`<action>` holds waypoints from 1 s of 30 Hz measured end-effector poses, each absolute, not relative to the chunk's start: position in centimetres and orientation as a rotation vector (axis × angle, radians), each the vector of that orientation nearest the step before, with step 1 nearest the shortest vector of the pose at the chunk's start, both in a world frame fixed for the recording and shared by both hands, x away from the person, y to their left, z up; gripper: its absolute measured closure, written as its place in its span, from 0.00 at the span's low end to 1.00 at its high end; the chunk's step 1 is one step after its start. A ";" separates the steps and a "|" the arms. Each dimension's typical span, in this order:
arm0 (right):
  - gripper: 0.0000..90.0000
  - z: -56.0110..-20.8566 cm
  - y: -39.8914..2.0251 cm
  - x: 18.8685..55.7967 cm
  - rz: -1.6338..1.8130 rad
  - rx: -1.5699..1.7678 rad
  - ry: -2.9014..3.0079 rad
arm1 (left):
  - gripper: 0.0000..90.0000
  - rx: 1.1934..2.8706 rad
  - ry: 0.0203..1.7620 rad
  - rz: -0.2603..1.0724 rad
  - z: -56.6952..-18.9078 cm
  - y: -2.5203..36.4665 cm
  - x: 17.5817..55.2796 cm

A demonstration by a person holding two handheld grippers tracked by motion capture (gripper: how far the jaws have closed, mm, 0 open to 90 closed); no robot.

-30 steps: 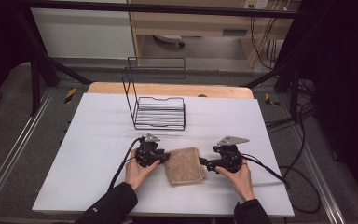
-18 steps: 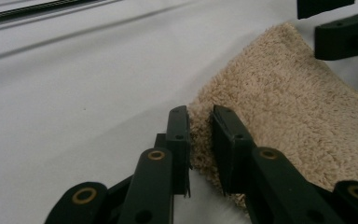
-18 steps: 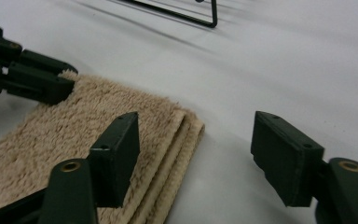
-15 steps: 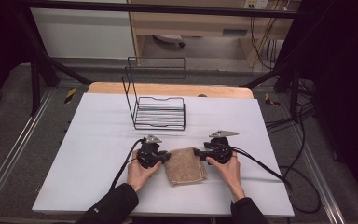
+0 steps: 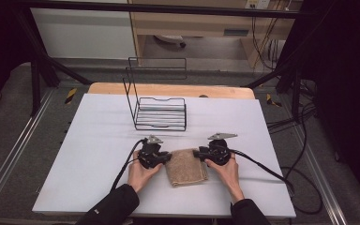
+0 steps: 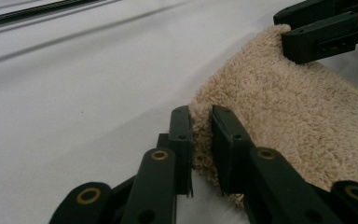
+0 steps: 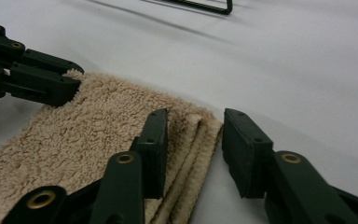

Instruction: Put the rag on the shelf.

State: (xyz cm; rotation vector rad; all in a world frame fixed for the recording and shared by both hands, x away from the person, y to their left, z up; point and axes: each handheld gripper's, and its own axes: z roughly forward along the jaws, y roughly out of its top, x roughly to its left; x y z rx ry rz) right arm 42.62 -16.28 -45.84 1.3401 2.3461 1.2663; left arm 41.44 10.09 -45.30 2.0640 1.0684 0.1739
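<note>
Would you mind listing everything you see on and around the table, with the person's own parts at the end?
Folded towel: one, beige, near edge of the table, between the two tools.
Wire rack: one, black, far half of the table, apart from the towel.
Table cover: one, white, over a wooden table top that shows at the far edge.
Cables: two, black, trailing from the tools.
Left tool: one, black, jaws pinching the towel's left edge.
Right tool: one, black, jaws open astride the towel's right edge.
Hands: two, in dark sleeves, each holding a tool.
</note>
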 end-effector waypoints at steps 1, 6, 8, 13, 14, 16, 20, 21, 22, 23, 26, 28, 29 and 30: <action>0.70 -45.9 -16.2 42.6 1.268 1.341 2.346 | 0.87 2.064 1.069 0.171 -45.3 10.1 41.5; 0.77 -45.7 -15.8 42.5 1.229 1.339 2.360 | 0.88 2.061 1.068 0.161 -45.3 10.1 41.5; 0.80 -45.6 -15.7 42.4 1.219 1.345 2.364 | 0.89 2.062 1.068 0.153 -45.3 10.2 41.6; 0.89 -45.5 -15.7 42.7 1.237 1.383 2.379 | 0.92 2.048 1.083 0.114 -45.3 10.3 41.8; 0.90 -45.5 -15.7 42.7 1.238 1.381 2.382 | 0.92 2.050 1.082 0.116 -45.3 10.3 41.8; 0.92 -45.5 -15.8 42.7 1.241 1.384 2.383 | 0.93 2.054 1.077 0.125 -45.2 10.3 41.8; 0.93 -45.2 -15.9 42.6 1.260 1.366 2.379 | 0.94 2.049 1.069 0.127 -45.0 10.4 41.7; 0.93 -45.1 -16.0 42.5 1.266 1.363 2.380 | 0.94 2.049 1.069 0.127 -45.0 10.4 41.7; 0.93 -44.9 -16.0 42.4 1.274 1.355 2.378 | 0.94 2.038 1.062 0.136 -44.8 10.5 41.6; 0.93 -44.7 -16.1 42.3 1.286 1.352 2.374 | 0.94 2.038 1.062 0.136 -44.8 10.5 41.6; 0.93 -44.0 -16.4 41.9 1.330 1.334 2.359 | 0.94 2.019 1.047 0.143 -44.4 10.6 41.4; 0.93 -43.7 -16.5 41.6 1.355 1.321 2.349 | 0.94 2.001 1.028 0.151 -43.8 10.8 41.1; 0.93 -43.5 -16.6 41.5 1.363 1.314 2.344 | 0.94 1.996 1.018 0.154 -43.6 10.8 41.0; 0.93 -43.3 -16.7 41.3 1.371 1.309 2.340 | 0.94 1.996 1.018 0.154 -43.6 10.8 41.0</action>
